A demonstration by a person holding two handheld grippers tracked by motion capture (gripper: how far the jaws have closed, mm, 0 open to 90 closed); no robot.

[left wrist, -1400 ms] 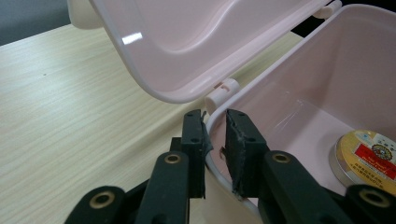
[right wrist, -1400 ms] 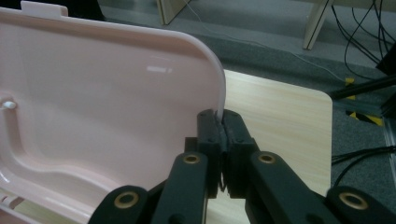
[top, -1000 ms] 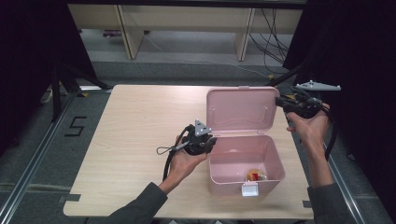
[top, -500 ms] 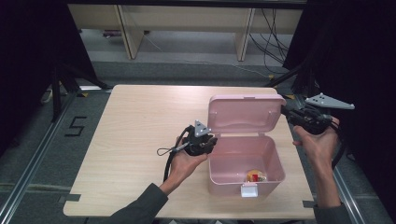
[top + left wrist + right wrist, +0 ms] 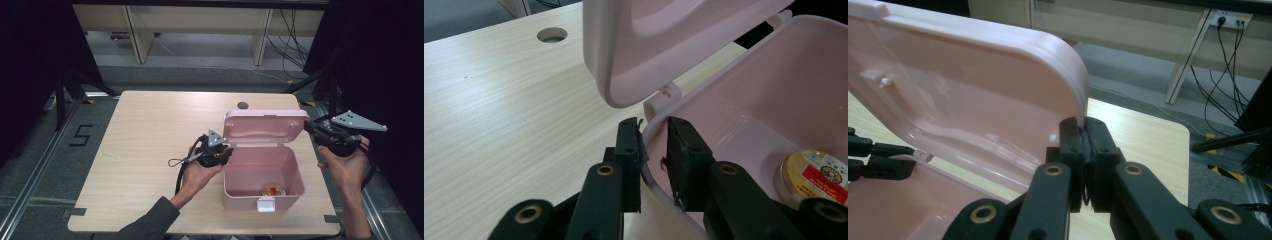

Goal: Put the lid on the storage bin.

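Note:
A pink plastic box (image 5: 239, 197) stands open on the near right of the wooden table, and its hinged lid (image 5: 262, 127) leans forward over the opening. My right gripper (image 5: 307, 125) is shut on the lid's right edge (image 5: 1075, 75), with the pads pinching the rim in the right gripper view (image 5: 1083, 127). My left gripper (image 5: 227, 152) is shut on the box's left wall, whose rim (image 5: 651, 172) runs between the jaws (image 5: 654, 132). A round tin (image 5: 816, 172) with a red and gold label lies on the box floor (image 5: 274, 189).
A white latch (image 5: 265, 204) sits on the box's front wall. The table (image 5: 150, 135) has a round cable hole (image 5: 242, 105) behind the box. Its right edge lies close under my right hand. Shelving legs and cables (image 5: 1228, 55) stand beyond the far edge.
The right gripper has come toward the near side with the lid's edge in it. The lid has tipped from leaning back to hanging forward over the box. The left gripper has stayed put.

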